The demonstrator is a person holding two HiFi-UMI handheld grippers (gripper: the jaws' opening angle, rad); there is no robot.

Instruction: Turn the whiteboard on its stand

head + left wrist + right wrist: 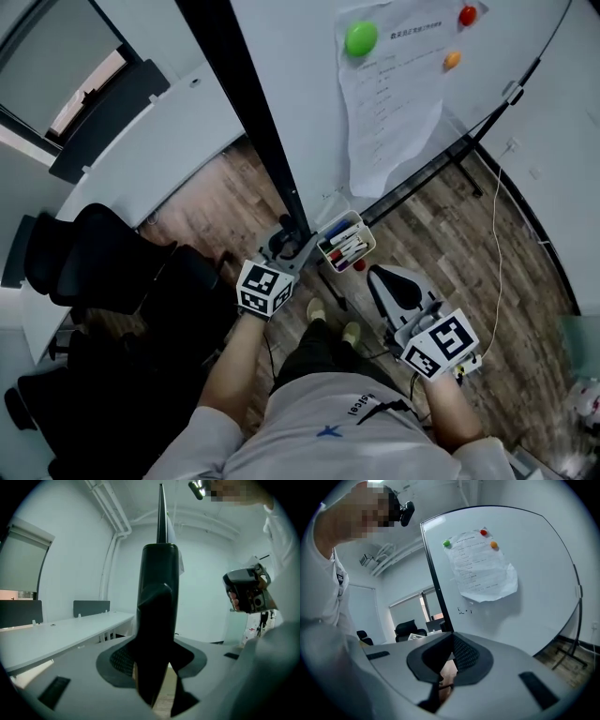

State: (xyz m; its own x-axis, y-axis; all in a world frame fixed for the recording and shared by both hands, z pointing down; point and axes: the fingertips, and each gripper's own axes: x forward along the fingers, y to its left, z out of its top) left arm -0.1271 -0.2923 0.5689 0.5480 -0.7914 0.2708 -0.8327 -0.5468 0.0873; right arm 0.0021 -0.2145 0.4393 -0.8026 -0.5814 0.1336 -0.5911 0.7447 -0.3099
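Observation:
The whiteboard (300, 84) stands upright on its stand and I look down along it; its black side frame (251, 122) runs down toward me. A paper sheet (384, 103) hangs on it under green (361, 37), red (467, 15) and orange (452, 59) magnets. My left gripper (286, 246) is shut on the lower end of that frame. In the left gripper view the black frame post (159, 597) fills the space between the jaws. My right gripper (394, 286) hangs apart from the board at the right, shut on nothing. In the right gripper view the whiteboard (534, 597) faces it.
A marker tray (345, 242) sits on the board's lower edge beside my left gripper. The stand's black foot bar (441, 155) lies on the wood floor, and a cable (497, 244) trails to the right. Black office chairs (103, 262) and a white desk (141, 159) stand at the left.

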